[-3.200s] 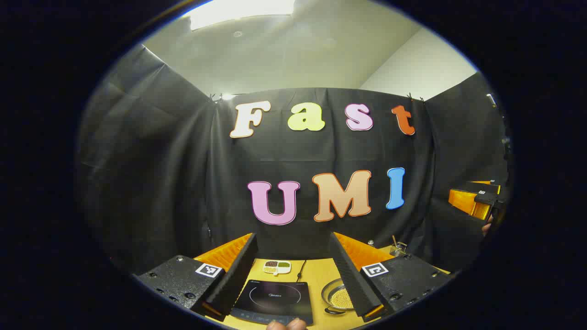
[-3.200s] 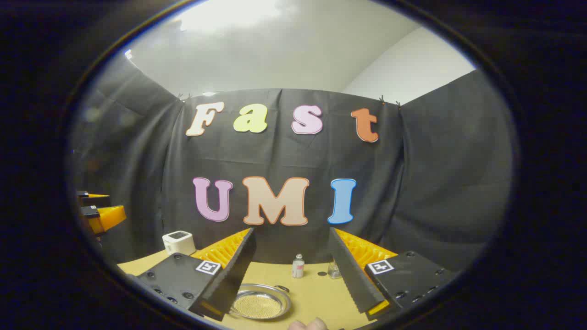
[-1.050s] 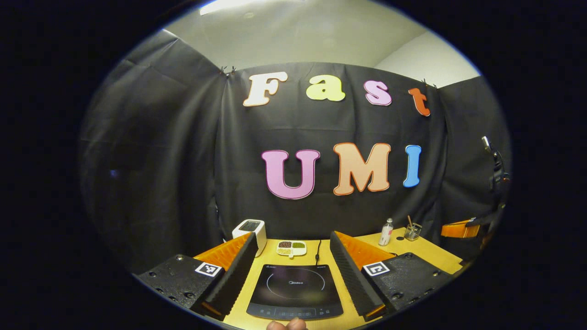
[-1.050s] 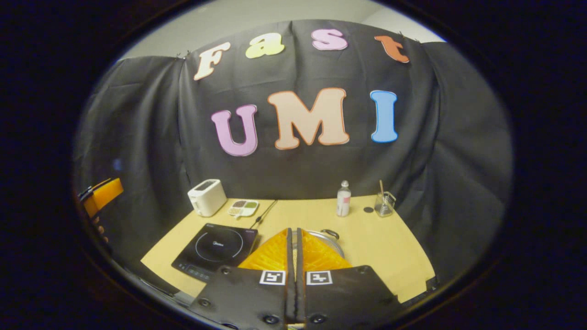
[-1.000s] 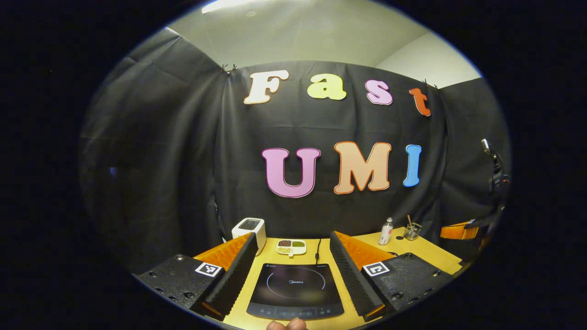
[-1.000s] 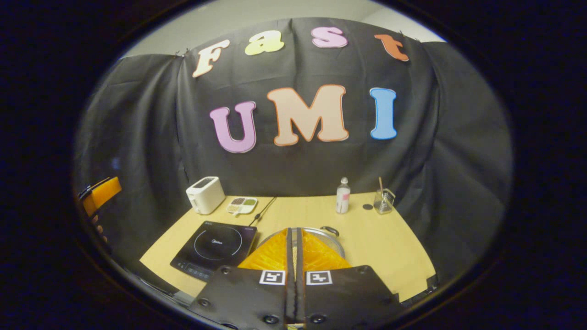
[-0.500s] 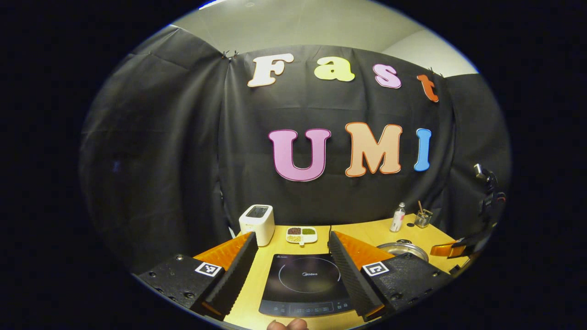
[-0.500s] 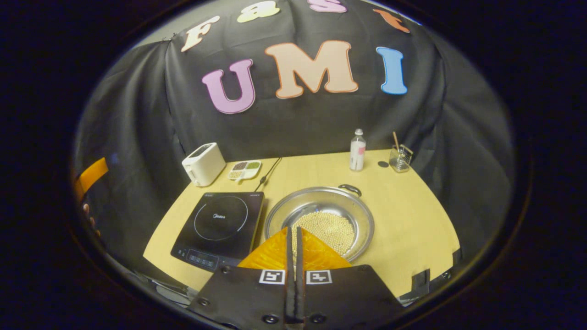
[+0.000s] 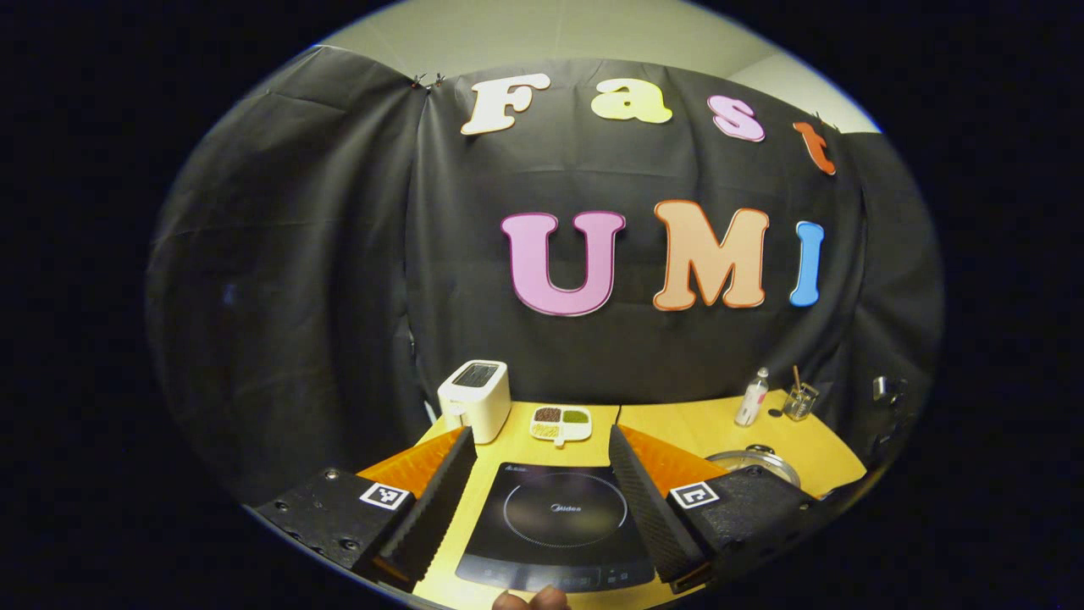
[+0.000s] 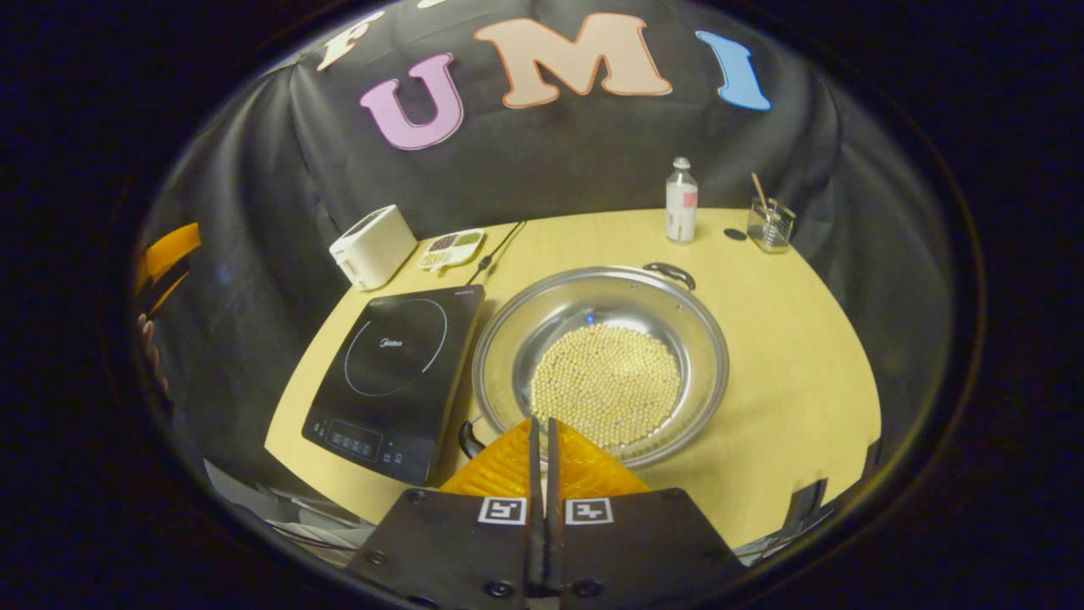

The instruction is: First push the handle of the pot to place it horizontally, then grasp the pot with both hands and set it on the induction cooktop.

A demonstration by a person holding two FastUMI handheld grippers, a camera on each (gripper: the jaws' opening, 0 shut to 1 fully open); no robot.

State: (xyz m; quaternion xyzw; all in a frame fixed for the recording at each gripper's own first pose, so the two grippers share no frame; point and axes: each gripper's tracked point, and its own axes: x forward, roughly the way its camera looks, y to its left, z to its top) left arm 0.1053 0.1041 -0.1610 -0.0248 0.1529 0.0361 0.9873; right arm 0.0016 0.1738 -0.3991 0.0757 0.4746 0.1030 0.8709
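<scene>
A wide, shallow steel pot (image 10: 542, 326) holding small pale beans (image 10: 605, 385) stands on the wooden table, close beside the right edge of the black induction cooktop (image 10: 398, 364). One small black handle (image 10: 671, 272) sits at the pot's far right rim, the other (image 10: 468, 437) at its near left rim. My right gripper (image 10: 542, 421) is shut with nothing in it, hovering just short of the near rim. My left gripper (image 9: 539, 434) is open and empty above the cooktop (image 9: 563, 517). The pot's rim (image 9: 754, 460) peeks out behind its right finger.
Along the back of the table stand a white toaster (image 10: 373, 246), a divided dish of grains (image 10: 453, 247), a small bottle (image 10: 681, 201) and a glass holding a stick (image 10: 769, 224). The cooktop's cable (image 10: 500, 244) runs back. The left gripper (image 10: 165, 254), held by a hand, is at the left edge.
My right gripper went from open to shut, then tipped down and came forward over the table, bringing the whole pot into view. The left gripper also tipped down a little.
</scene>
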